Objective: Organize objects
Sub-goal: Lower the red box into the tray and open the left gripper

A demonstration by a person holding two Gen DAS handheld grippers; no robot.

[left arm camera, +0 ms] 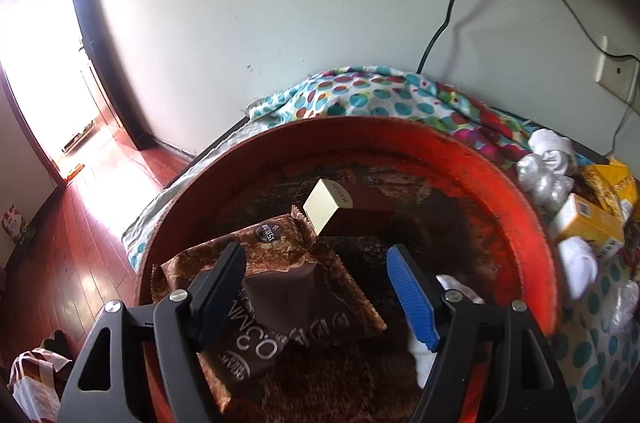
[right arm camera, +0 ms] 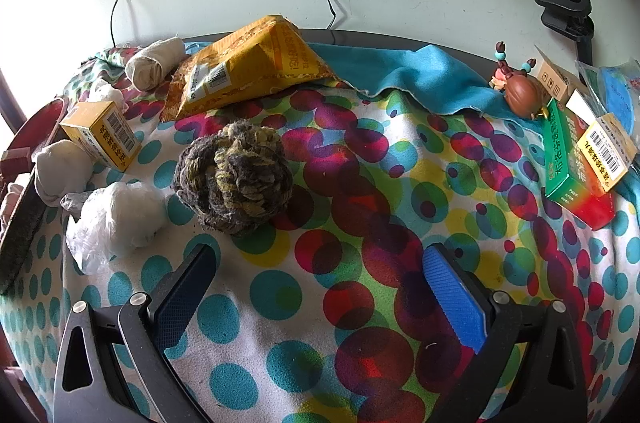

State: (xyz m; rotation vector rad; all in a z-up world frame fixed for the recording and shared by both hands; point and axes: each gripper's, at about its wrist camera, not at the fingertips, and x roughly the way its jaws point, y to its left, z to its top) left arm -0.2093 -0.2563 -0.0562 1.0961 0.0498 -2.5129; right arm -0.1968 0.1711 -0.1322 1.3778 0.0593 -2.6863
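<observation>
L wrist view: nearest the lens the left gripper (left arm camera: 316,263) is seen, jaws parted and pressing on nothing, over a brown snack packet (left arm camera: 280,295) lying in the red basket (left arm camera: 532,223). A cream-ended box (left arm camera: 326,209) is seen just beyond it, inside the basket too.

R wrist view: the right gripper (right arm camera: 320,287) is held wide, empty, above the spotted cloth (right arm camera: 360,183). The yarn ball (right arm camera: 236,179) is found ahead and left of the jaws, roundish, no clear long axis. It is judged the next pick, w/ the R hand probably nearer.
</observation>
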